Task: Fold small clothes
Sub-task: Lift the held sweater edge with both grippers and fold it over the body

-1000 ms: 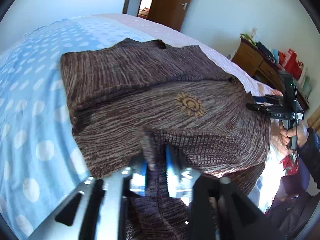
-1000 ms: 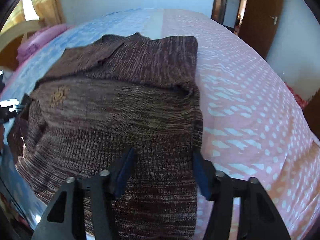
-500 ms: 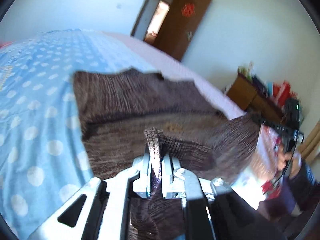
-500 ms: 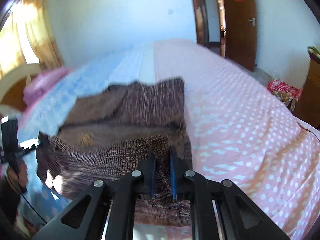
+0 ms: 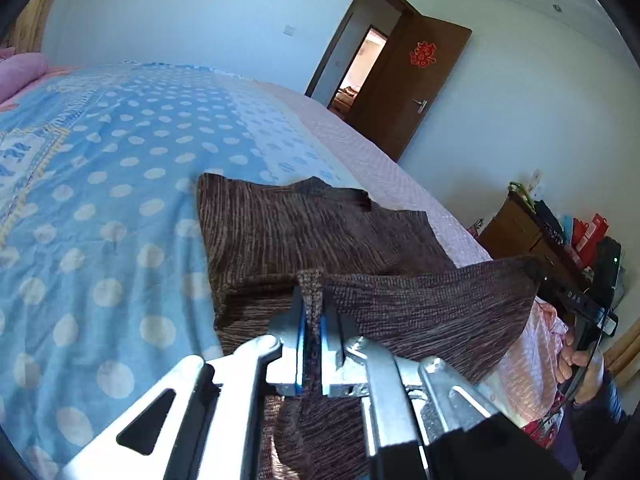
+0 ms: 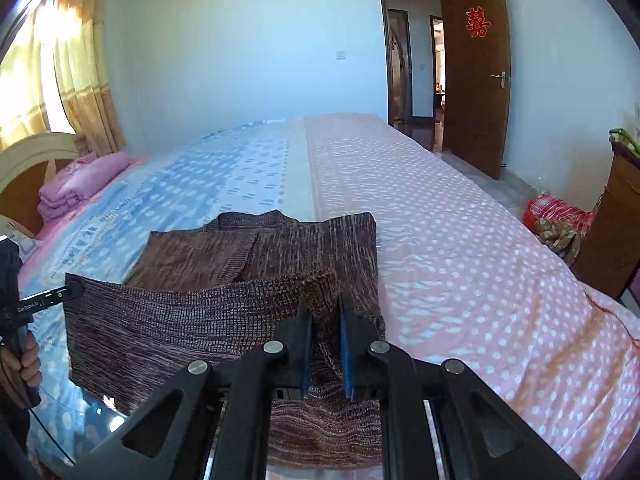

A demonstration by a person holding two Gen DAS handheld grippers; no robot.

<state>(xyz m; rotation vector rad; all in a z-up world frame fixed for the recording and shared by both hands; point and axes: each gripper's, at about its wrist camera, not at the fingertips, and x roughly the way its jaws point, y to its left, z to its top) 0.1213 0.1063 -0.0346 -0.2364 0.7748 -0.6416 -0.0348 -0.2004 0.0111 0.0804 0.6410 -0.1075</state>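
Observation:
A brown knitted sweater (image 5: 304,232) lies on the bed, its neck end far from me and its ribbed hem lifted off the cover. My left gripper (image 5: 313,312) is shut on one corner of the hem, a tuft of knit poking up between its blue pads. In the right wrist view the same sweater (image 6: 288,248) shows with the hem (image 6: 180,316) stretched taut in the air. My right gripper (image 6: 325,312) is shut on the other hem corner. Each gripper also appears in the other's view: the right gripper (image 5: 532,270) and the left gripper (image 6: 78,289), both clamped on the hem.
The bed cover is blue with white dots (image 5: 100,200) on one half and pink (image 6: 460,260) on the other. Folded pink bedding (image 6: 80,184) sits by the headboard. A wooden cabinet (image 5: 520,236) with bags stands beside the bed, and a brown door (image 6: 476,76) is open.
Both grippers closed on the hem corners and rose, lifting the sweater's lower edge off the bed and stretching it between them. The sun motif on the front is now hidden behind the raised hem.

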